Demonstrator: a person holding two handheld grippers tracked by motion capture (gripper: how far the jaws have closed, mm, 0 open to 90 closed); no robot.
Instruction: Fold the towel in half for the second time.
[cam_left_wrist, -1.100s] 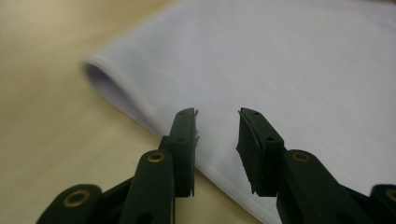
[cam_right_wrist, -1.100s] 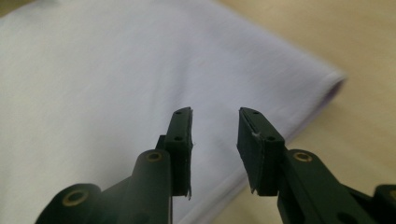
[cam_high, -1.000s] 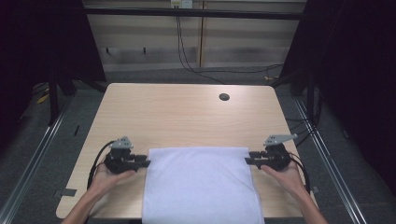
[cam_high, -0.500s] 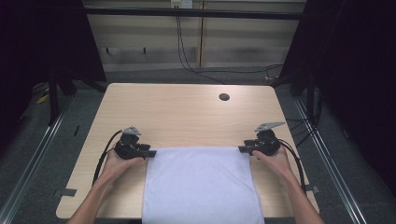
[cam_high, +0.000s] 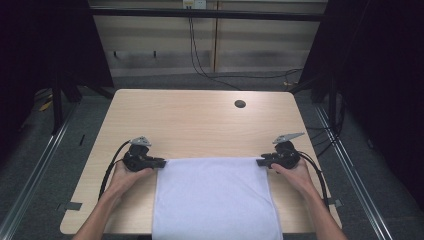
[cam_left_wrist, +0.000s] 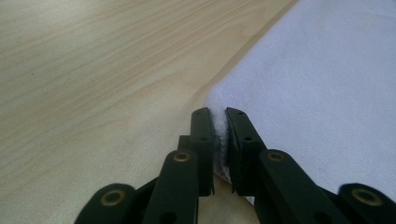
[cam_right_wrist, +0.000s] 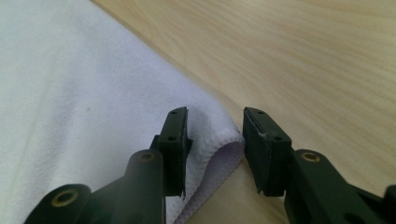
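surface: pale wood desk (cam_high: 200, 125), cable hole (cam_high: 240, 104) far-right | left gripper (cam_left_wrist: 218, 135) just closed, clamped on white towel (cam_high: 215, 200) corner | right gripper (cam_right_wrist: 215, 140) closing, jaws apart around other corner | room: dark, grey floor (cam_high: 50, 150)

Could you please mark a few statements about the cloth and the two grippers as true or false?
1. The left gripper has its jaws closed on a corner of the white cloth. True.
2. The right gripper is also clamped tight on the cloth. False: its jaws straddle the corner with gaps on both sides.
3. The cloth hangs over the near edge of the table. True.
4. The cloth is crumpled in a heap. False: it lies spread flat.
5. A dark round hole sits in the far part of the table. True.
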